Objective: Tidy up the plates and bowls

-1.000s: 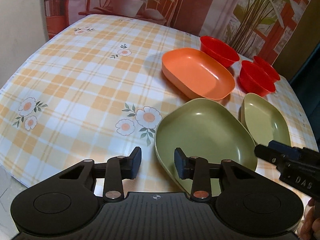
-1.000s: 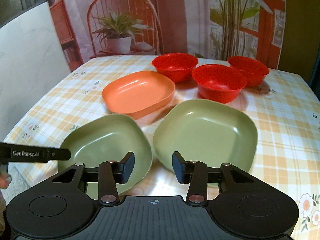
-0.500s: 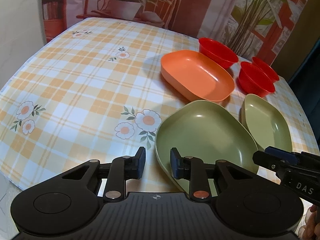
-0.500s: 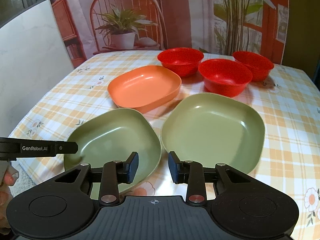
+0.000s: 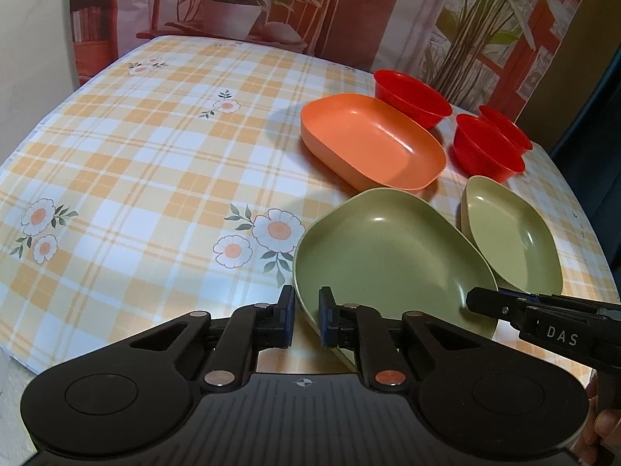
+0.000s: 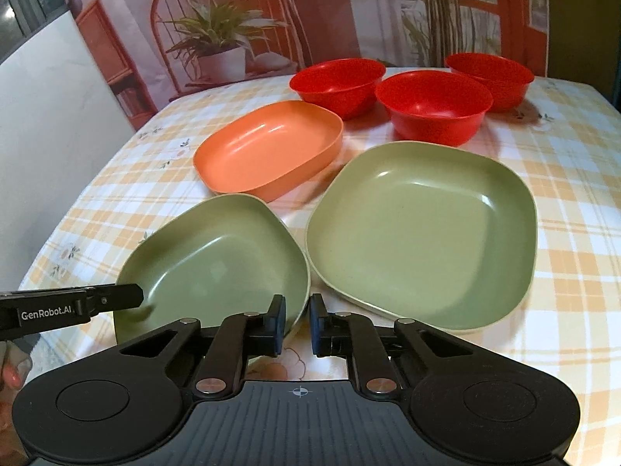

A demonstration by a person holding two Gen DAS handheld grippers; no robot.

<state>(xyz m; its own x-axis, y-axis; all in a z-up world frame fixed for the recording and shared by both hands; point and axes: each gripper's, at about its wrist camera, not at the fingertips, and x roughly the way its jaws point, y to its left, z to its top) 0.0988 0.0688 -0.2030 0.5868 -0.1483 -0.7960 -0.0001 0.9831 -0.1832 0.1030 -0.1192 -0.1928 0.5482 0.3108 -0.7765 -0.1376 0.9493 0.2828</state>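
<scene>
The left gripper (image 5: 306, 316) straddles the near rim of the nearer green plate (image 5: 392, 252), fingers narrowly apart, grip uncertain. The right gripper (image 6: 297, 320) likewise brackets that plate's right rim. Right of it sits a second green plate (image 6: 423, 240); behind, an orange dish (image 6: 268, 149), then three red bowls (image 6: 431, 106).

far red bowl (image 5: 504, 128) half hidden

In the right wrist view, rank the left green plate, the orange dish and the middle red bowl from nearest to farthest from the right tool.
1. Left green plate, rim between the right tool fingers.
2. Orange dish, behind it, centre-left.
3. Middle red bowl, farthest, back right.
</scene>
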